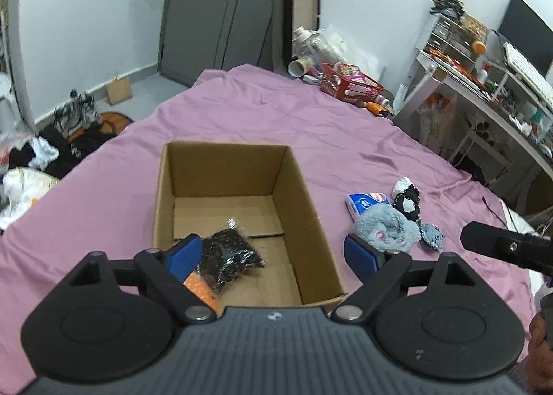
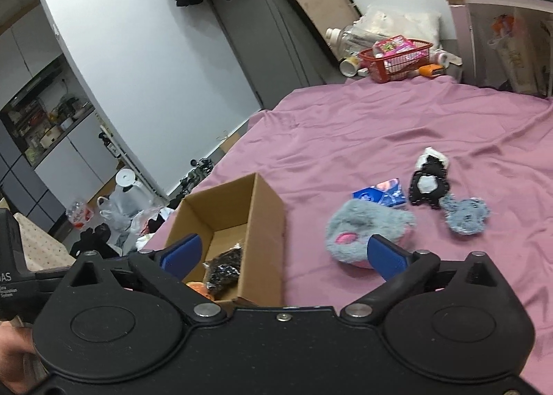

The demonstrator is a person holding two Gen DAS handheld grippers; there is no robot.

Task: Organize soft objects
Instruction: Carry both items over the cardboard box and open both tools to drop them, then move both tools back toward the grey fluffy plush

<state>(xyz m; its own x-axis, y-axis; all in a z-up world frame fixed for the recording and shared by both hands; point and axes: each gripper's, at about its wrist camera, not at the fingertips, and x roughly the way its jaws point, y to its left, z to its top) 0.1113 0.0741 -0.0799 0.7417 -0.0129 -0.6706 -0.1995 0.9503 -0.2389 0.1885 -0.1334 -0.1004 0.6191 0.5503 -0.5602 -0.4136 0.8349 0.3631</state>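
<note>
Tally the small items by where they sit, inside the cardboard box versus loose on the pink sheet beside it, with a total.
In the cardboard box: 2, a black sparkly pouch and an orange item.
On the pink sheet: 4, a grey fluffy plush, blue packet, black-and-white plush and small grey plush.
Total: 6.

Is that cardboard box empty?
No. The cardboard box holds a black packet and something orange; most of its floor is bare.

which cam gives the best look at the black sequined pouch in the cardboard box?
Left wrist: the black sequined pouch lies nearly whole on the cardboard box floor. In the right wrist view the pouch is partly hidden by the box wall and gripper.
</note>
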